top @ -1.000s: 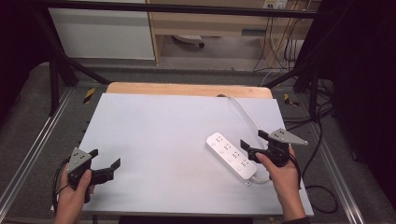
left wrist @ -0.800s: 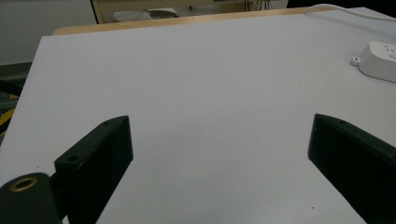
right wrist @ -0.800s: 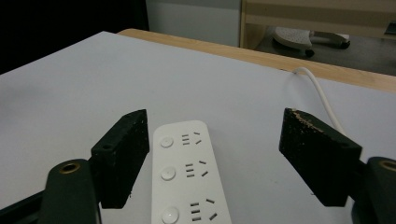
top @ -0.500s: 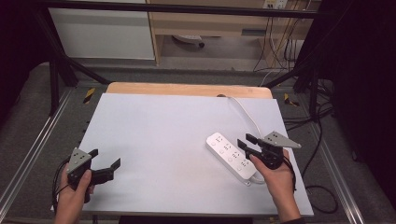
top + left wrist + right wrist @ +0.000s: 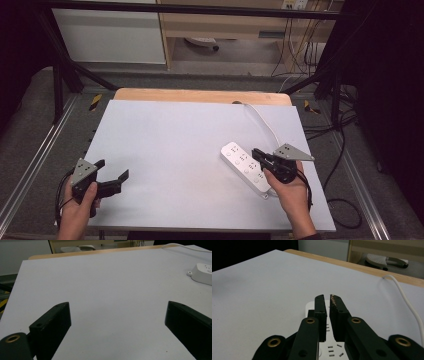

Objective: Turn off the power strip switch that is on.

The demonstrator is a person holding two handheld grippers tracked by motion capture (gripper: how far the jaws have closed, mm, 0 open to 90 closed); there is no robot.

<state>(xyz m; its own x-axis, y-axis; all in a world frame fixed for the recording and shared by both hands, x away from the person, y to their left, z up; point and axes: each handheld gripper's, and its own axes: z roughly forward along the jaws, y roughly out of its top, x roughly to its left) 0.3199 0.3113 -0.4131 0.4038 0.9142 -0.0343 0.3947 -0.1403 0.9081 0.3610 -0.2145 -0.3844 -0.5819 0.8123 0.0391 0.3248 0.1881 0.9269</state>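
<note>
A white plastic power strip (image 5: pixel 245 169) with several rows of sockets lay flat on the pale grey table (image 5: pixel 175 150), set at a slant, with its white cable (image 5: pixel 262 122) curving away from its far end to the table's back edge. Nothing was plugged into the strip and it had not been lifted, so the work on it looked to be only beginning.

The right hand-held gripper (image 5: pixel 256 153) hovered directly over the strip's middle, and its jaws had just been closing. In the right gripper view the right hand-held gripper (image 5: pixel 327 305) showed its two black jaws drawn almost together, a thin slit left between them and nothing caught there. Whether the tips touched the strip's top face could not be told. Pressing a switch or nudging the strip with closed tips seemed the likely aim.

Well away from the strip, near the table's front corner on the opposite side, the left hand-held gripper (image 5: pixel 111 176) rested with its jaws spread wide over bare table, holding nothing. In the left gripper view the strip's end (image 5: pixel 202 273) lay far beyond those jaws.
</note>
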